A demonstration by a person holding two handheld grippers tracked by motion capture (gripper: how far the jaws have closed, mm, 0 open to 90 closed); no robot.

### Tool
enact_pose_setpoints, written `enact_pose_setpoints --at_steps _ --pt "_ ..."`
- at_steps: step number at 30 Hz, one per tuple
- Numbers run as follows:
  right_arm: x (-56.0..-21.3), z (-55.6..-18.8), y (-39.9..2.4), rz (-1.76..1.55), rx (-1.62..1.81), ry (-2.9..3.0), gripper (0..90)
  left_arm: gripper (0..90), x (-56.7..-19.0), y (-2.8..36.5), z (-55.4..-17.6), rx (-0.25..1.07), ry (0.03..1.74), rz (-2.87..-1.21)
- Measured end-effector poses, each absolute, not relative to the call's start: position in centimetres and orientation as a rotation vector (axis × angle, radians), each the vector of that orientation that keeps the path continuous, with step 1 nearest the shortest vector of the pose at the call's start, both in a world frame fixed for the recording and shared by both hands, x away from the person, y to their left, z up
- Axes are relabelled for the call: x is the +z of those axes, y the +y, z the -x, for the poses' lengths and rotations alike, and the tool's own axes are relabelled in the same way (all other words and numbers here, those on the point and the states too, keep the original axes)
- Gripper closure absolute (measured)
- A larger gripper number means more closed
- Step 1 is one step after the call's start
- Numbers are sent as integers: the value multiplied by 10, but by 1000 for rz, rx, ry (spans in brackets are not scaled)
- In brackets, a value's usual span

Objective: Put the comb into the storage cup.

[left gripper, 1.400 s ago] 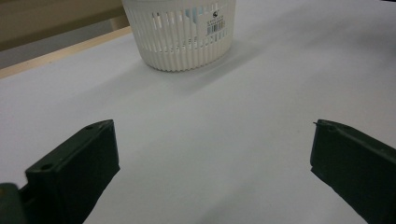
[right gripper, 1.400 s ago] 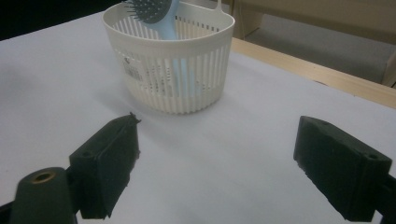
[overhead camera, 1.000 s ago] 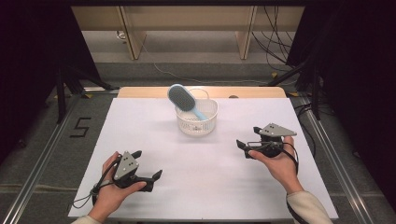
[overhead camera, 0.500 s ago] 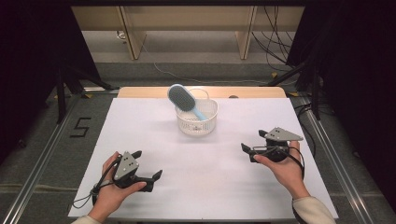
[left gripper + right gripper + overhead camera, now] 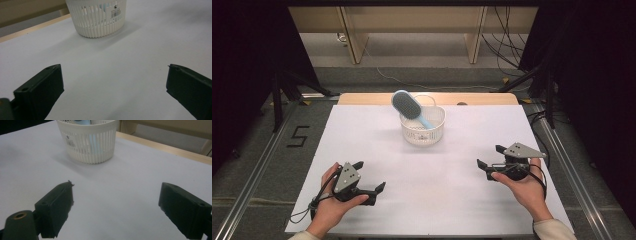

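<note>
Basket (image 5: 422,131): white plastic, round, with slatted walls and a barcode sticker on the side; it stands upright on the white bench (image 5: 362,145), ahead of both pairs of fingers, well apart from them, about midway between.
Hairbrush (image 5: 407,105): grey oval head, light blue handle; it leans tilted in the basket, handle down inside, head above the rim.

Hairbrush handle end (image 5: 428,123) hidden inside the basket (image 5: 435,134); basket top cut off in both gripper views.
</note>
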State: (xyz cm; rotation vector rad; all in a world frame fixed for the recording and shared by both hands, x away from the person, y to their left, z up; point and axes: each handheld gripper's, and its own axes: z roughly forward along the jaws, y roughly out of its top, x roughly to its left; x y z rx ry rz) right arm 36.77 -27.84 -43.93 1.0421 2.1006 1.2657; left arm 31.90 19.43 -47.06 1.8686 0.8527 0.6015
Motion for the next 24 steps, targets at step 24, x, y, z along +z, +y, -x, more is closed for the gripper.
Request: enact_pose_setpoints --at_steps 24 --pt "-449 -339 -297 -1058 1261 2105 131 4 -470 195 -319 604 851 -1872"
